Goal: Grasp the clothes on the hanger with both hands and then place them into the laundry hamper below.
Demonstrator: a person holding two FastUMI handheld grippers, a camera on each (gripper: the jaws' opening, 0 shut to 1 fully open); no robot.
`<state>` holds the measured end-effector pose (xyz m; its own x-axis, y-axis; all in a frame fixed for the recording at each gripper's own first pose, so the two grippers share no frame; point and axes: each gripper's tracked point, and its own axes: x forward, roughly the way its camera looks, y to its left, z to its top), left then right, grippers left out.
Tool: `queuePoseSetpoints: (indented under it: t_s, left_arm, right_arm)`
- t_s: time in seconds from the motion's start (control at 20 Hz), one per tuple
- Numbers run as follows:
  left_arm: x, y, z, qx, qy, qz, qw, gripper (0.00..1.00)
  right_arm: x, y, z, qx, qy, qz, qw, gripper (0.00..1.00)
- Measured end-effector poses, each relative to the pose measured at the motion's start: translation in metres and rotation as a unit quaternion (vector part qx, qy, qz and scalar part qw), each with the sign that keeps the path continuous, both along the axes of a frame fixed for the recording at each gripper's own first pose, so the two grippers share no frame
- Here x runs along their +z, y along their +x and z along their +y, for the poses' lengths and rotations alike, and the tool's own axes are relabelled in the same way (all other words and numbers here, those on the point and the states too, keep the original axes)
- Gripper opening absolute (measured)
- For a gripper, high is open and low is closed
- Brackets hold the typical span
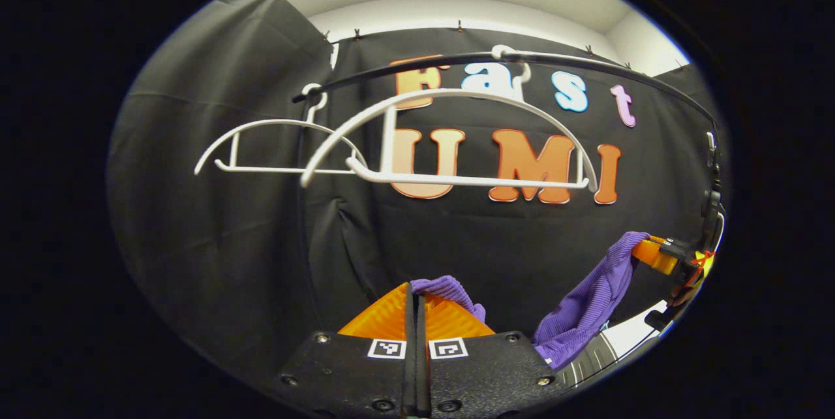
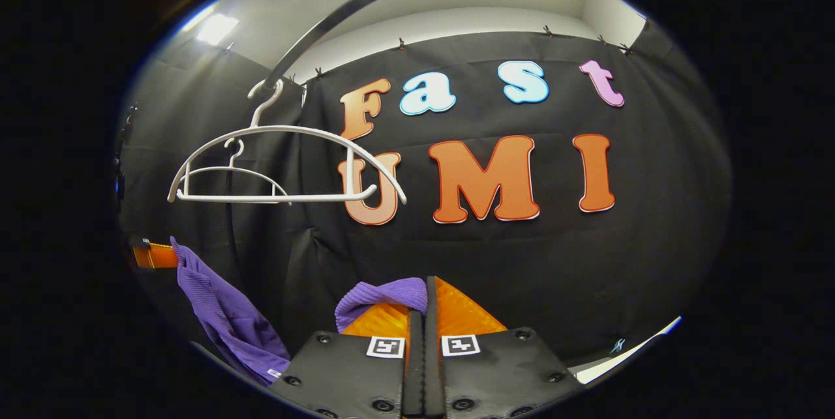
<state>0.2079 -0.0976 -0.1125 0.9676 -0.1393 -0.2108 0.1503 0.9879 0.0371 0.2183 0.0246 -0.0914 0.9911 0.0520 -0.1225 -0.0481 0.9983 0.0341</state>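
Below the bare hangers (image 1: pixel 450 145) | both grippers' jaws pinching purple garment (image 1: pixel 587 314) | left gripper (image 1: pixel 417 295), right gripper (image 2: pixel 424 292)

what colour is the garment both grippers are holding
Purple, a ribbed knit garment; clearest in the left gripper view, hanging from the right gripper.

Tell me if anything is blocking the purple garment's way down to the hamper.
Cannot say: the hamper isn't in sight. The purple garment is off the white hangers, pinched by the left gripper and right gripper, hanging between them; nothing visible beneath it obstructs.
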Motion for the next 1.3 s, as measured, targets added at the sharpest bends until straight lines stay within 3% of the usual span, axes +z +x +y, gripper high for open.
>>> queuePoseSetpoints:
  t_s: [0.2, 0.6, 0.85, 0.9, 1.3]
  left_arm:
    - [-0.019, 0.013, -0.039, -0.048, -0.015, 0.021, 0.999, 0.00]
    - [-0.051, 0.020, -0.090, -0.108, -0.021, 0.058, 0.992, 0.00]
    - [-0.078, 0.022, -0.102, -0.140, -0.007, 0.073, 0.987, 0.00]
    - [-0.086, 0.022, -0.102, -0.144, -0.003, 0.079, 0.986, 0.00]
    - [-0.166, 0.017, -0.093, -0.170, 0.010, 0.141, 0.975, 0.00]
  right_arm:
    - [-0.007, -0.010, -0.001, -0.015, 0.009, 0.008, 1.000, 0.01]
    - [-0.012, -0.042, -0.027, -0.076, -0.002, 0.014, 0.997, 0.00]
    - [-0.039, -0.056, -0.028, -0.107, -0.016, 0.037, 0.994, 0.00]
    - [-0.044, -0.060, -0.027, -0.111, -0.017, 0.040, 0.993, 0.07]
    - [-0.116, -0.083, -0.006, -0.127, -0.037, 0.086, 0.987, 0.07]
